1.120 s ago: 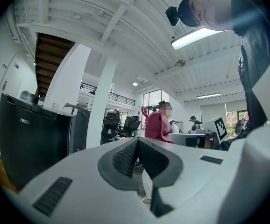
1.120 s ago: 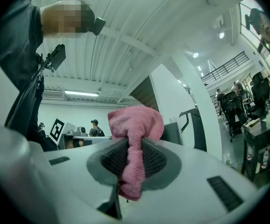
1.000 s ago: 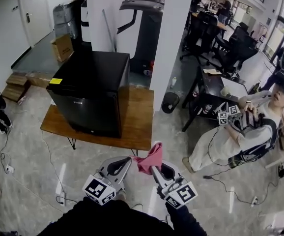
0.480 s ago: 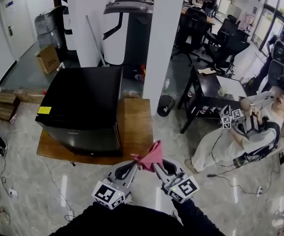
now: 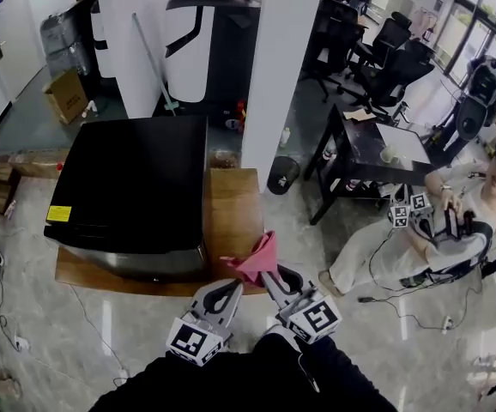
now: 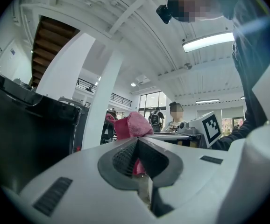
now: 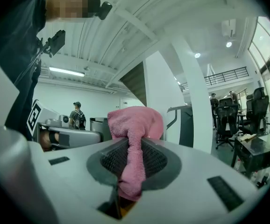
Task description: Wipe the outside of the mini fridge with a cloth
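The black mini fridge stands on a low wooden table, left of centre in the head view; its dark side fills the left of the left gripper view. A pink cloth hangs in the air over the table's near right corner, just right of the fridge's front. My right gripper is shut on it, and the cloth bunches up out of the jaws. My left gripper is shut too, with a strip of the cloth between its pads.
A white pillar rises behind the table, with a black bin at its foot. A seated person holds other grippers at the right, beside a dark desk. A cardboard box sits at the far left.
I have stepped closer to the fridge, which now sits larger and nearer. Both grippers have carried the cloth forward to the table's near edge.
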A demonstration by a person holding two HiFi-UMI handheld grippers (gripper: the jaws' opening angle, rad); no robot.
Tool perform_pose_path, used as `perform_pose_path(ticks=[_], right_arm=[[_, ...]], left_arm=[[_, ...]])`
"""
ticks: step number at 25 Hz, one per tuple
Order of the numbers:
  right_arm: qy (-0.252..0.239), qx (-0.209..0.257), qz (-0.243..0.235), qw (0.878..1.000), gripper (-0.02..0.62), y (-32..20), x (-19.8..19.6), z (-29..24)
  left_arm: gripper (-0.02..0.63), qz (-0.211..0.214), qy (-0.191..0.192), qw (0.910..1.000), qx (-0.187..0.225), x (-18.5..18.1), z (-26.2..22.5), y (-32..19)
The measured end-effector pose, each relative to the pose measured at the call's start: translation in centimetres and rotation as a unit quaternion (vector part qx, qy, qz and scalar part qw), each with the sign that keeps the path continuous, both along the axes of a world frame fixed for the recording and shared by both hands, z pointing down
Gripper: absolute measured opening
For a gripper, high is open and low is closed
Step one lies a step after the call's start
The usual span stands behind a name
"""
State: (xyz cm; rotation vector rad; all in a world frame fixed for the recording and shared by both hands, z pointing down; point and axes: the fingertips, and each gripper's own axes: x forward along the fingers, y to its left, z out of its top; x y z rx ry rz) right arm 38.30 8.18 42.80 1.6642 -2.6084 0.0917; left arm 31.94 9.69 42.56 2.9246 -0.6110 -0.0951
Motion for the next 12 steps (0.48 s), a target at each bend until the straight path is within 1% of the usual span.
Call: perform_pose_path(ticks=[6,8,12], right_arm=[[0.028,-0.007,-0.037,0.999,0.066,-6.3,2.5,1.7],[0.044,-0.009,-0.056,0.997,0.066,-8.5,3.6,2.0],[0.075,-0.027,-0.1,0.992,0.066,-13.9,5.5,2.3]], left_arm=[[0.006,-0.023,-0.004,0.9997,-0.008,2.9,1.0,-3.0],[0.006,-0.042,-0.005,0.999,-0.012,4.3,1.0,-4.0],[0.006,-0.094,-0.01,0.9953,-0.022,6.9,1.2,-6.9]])
